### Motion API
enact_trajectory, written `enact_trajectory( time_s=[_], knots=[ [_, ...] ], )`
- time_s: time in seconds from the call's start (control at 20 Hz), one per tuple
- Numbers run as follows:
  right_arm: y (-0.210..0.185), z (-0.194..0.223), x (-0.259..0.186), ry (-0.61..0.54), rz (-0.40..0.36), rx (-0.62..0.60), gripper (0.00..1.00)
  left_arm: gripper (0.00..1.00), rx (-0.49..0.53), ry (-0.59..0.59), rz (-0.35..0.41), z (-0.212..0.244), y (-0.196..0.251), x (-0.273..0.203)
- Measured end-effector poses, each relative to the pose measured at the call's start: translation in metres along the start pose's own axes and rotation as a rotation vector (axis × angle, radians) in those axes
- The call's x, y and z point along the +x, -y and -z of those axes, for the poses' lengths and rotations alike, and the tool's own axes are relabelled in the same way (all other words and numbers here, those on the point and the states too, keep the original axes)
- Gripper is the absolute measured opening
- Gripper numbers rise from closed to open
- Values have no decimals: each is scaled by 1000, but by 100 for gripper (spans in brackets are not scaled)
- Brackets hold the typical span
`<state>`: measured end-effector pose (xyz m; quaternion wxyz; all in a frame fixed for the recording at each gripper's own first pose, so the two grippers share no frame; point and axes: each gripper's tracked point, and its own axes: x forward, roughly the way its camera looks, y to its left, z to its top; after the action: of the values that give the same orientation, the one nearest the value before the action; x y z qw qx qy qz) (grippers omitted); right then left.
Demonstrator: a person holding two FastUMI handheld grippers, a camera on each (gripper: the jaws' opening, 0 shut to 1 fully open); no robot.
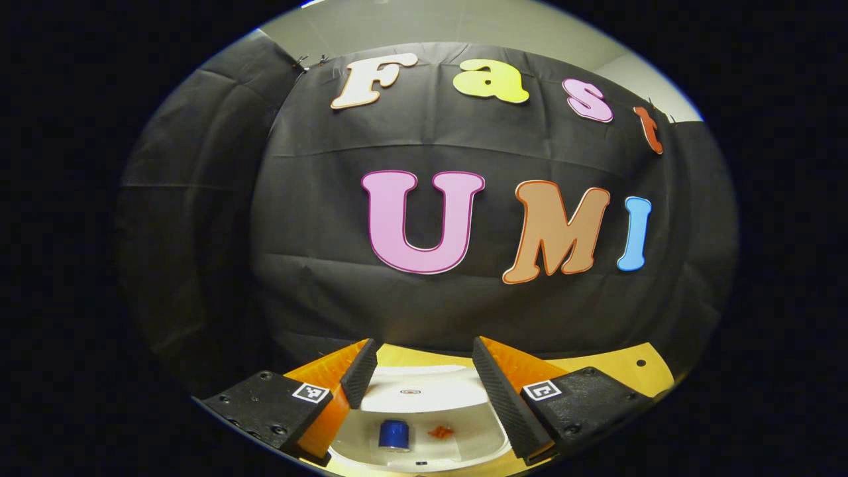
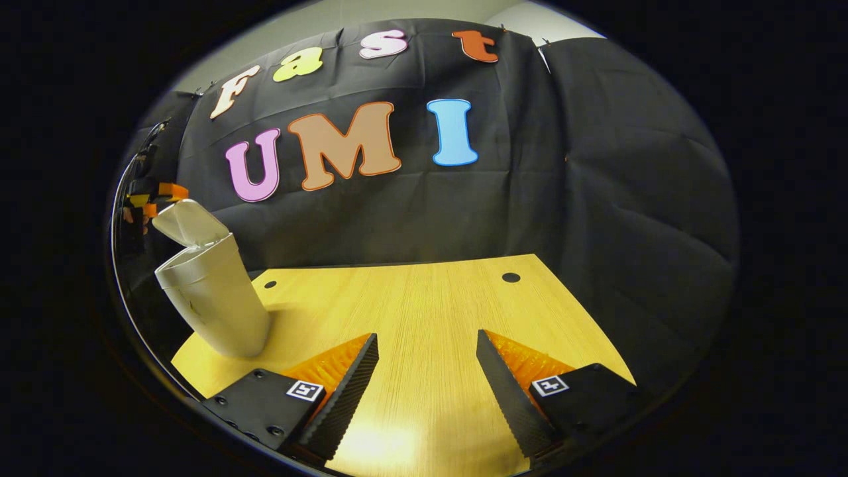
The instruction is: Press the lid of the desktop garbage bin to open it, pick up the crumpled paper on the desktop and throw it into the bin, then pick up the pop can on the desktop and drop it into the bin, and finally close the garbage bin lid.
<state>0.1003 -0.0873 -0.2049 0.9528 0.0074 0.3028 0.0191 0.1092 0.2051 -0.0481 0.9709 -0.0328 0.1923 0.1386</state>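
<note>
In the left gripper view, my left gripper (image 1: 424,343) hangs open right above the white bin (image 1: 477,430), looking down into it. Inside the bin lie a blue pop can (image 1: 393,434) and a small orange-red crumpled scrap (image 1: 440,432). The raised lid (image 1: 411,392) stands just beyond them. In the right gripper view, the bin (image 2: 212,298) stands at the table's left with its lid (image 2: 189,222) tipped up and open. Part of the left gripper (image 2: 151,197) shows just above and behind that lid. My right gripper (image 2: 426,336) is open over bare table, holding nothing.
The wooden table (image 2: 437,305) has small round holes near its far edge (image 2: 511,277). The black cloth wall rises close behind the table and wraps round its right side.
</note>
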Motion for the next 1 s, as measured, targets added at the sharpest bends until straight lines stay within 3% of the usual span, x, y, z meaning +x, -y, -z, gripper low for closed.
enact_trajectory(
  time_s=[0.55, 0.75, 1.0],
  knots=[
    [-18, 3, 3, -15, -53, -39, 98, 92, 9, -102, -1, 88, -3, -13],
    [-21, 5, 4, -18, -59, -42, 98, 91, 74, -135, -2, 106, -2, -12],
    [-22, 9, 6, -28, -63, -37, 98, 92, 81, -108, 8, 108, -1, -13]
  ],
)
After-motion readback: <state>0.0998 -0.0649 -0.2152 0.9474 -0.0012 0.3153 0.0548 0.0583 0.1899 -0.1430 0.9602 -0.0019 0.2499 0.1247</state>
